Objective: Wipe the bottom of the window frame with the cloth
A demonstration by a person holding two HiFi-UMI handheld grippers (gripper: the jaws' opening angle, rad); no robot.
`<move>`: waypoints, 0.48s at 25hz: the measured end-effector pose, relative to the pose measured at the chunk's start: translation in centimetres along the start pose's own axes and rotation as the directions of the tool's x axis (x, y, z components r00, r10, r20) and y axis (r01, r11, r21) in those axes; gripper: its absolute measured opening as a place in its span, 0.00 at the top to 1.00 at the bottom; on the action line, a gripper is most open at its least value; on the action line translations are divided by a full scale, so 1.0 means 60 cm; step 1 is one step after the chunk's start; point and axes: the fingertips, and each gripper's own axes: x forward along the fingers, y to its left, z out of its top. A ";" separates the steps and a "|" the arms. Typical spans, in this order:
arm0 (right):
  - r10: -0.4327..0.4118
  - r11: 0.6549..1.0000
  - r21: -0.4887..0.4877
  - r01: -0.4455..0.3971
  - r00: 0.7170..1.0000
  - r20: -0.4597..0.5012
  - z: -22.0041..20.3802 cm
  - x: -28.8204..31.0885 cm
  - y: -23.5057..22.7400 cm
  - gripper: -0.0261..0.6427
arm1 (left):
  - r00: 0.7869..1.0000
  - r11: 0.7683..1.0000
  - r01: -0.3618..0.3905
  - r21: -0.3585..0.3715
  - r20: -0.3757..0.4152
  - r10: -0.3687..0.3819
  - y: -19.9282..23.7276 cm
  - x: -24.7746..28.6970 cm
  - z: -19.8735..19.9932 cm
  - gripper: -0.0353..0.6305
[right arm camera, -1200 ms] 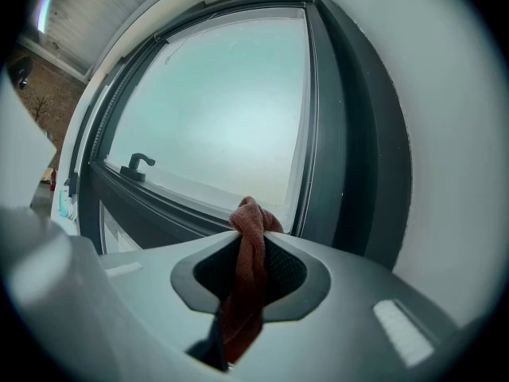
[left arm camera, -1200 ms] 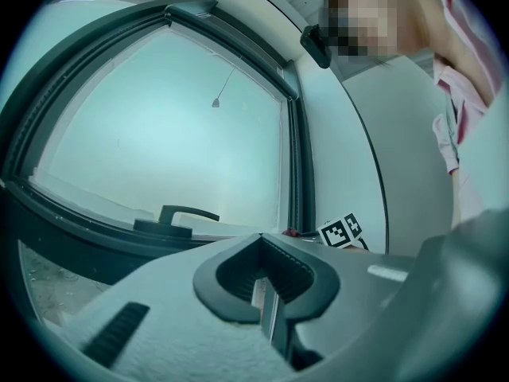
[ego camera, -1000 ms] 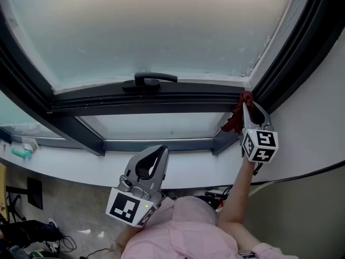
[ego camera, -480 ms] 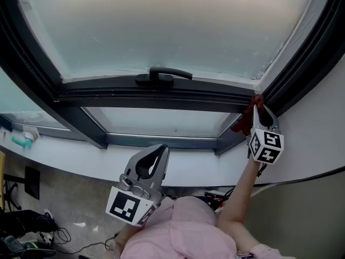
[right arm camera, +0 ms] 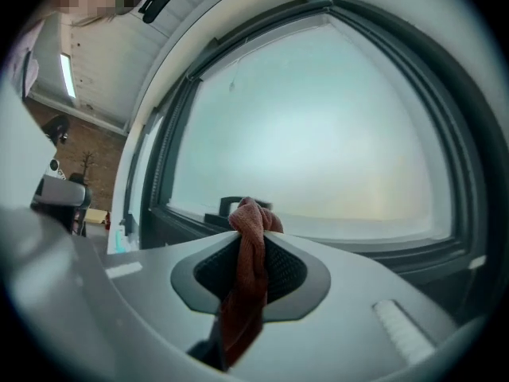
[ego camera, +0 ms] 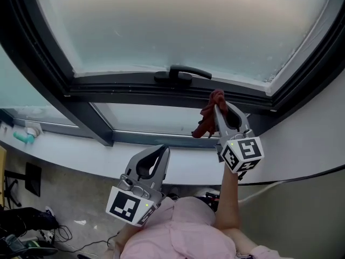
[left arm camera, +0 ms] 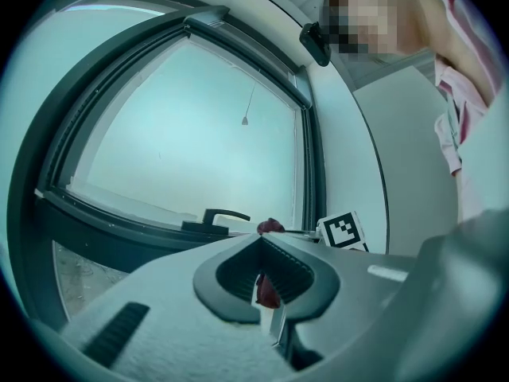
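- the right gripper (ego camera: 220,109) has its jaws closed on the red cloth (ego camera: 207,116); the cloth bunches above the jaw tips and hangs loose below them.
- in the head view we see the top of the cloth at the dark bottom rail of the window frame (ego camera: 118,90), just right of the handle (ego camera: 180,74); we cannot confirm contact with the rail.
- the left gripper (ego camera: 163,150) sits low, well apart from the frame, above the person's pink shirt (ego camera: 178,236); its jaws are together with nothing between them.
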 end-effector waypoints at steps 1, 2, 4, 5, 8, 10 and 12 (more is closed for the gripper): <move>0.034 0.999 -0.004 -0.034 0.999 -0.024 -0.010 0.015 0.031 0.86 | 1.000 1.000 -0.003 0.000 0.000 0.003 0.009 -0.007 0.003 0.95; 0.062 0.998 -0.011 -0.063 0.997 -0.051 -0.020 0.028 0.059 0.86 | 1.000 1.000 -0.007 0.001 0.000 0.007 0.017 -0.014 0.007 0.95; 0.104 0.994 -0.026 -0.107 0.990 -0.097 -0.039 0.052 0.108 0.86 | 1.000 1.000 -0.014 0.002 0.000 0.014 0.036 -0.029 0.015 0.95; 0.119 0.992 -0.028 -0.123 0.987 -0.112 -0.046 0.063 0.127 0.86 | 1.000 1.000 -0.018 0.002 -0.001 0.018 0.045 -0.036 0.018 0.95; 0.142 0.989 -0.013 -0.146 0.980 -0.141 -0.063 0.093 0.163 0.86 | 0.999 0.999 -0.036 0.004 -0.007 0.036 0.074 -0.057 0.024 0.95; 0.143 0.989 -0.005 -0.146 0.977 -0.158 -0.073 0.110 0.177 0.86 | 0.998 0.998 -0.056 0.005 -0.006 0.056 0.096 -0.072 0.029 0.95; 0.132 0.991 -0.010 -0.136 0.976 -0.171 -0.082 0.125 0.184 0.86 | 0.997 0.997 -0.078 0.007 -0.003 0.078 0.118 -0.085 0.033 0.95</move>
